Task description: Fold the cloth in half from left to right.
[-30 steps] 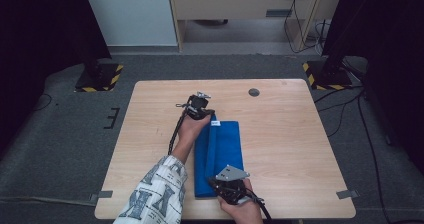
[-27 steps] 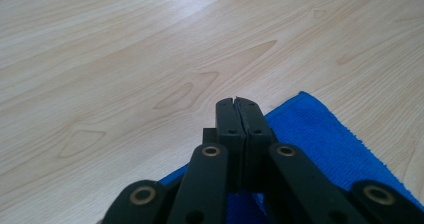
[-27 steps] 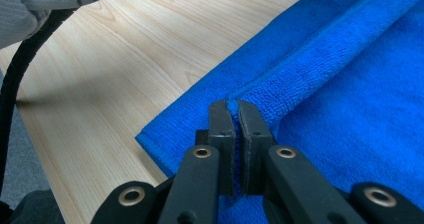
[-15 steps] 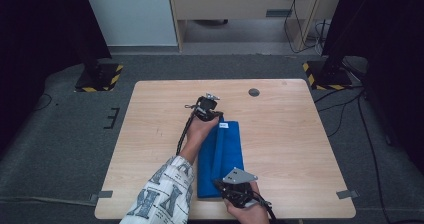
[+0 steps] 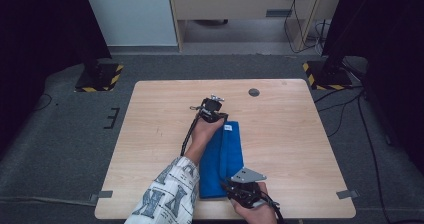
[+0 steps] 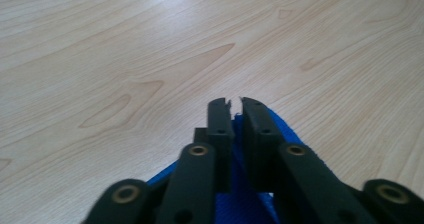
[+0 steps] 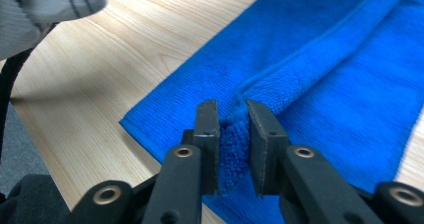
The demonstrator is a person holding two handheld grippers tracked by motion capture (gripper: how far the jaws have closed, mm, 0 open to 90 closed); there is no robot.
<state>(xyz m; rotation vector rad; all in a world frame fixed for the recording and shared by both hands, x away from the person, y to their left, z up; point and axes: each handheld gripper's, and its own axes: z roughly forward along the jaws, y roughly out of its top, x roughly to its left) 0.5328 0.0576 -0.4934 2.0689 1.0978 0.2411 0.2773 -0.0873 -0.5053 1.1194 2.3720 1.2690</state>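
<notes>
A blue towel (image 5: 223, 159) lies folded lengthwise near the middle of the wooden table (image 5: 295, 134). At its far end my left gripper (image 5: 214, 109) is shut on the towel's far corner; in the left gripper view blue cloth (image 6: 239, 194) is pinched between the jaws (image 6: 233, 105). At the near end my right gripper (image 5: 239, 188) is shut on the towel's near edge. The right gripper view shows a raised fold of the towel (image 7: 310, 69) caught between the jaws at my right gripper (image 7: 232, 109). A small white label (image 5: 228, 128) sits on the towel's far end.
A dark round disc (image 5: 254, 92) is set into the table near its far edge. Bare wood lies left and right of the towel. A patterned sleeve (image 5: 167, 196) crosses the near left part of the table. Black stands (image 5: 100, 76) rest on the floor beyond.
Both grippers have shifted to the right, drawing the towel's folded layer with them. The towel now looks narrower than one second ago.
</notes>
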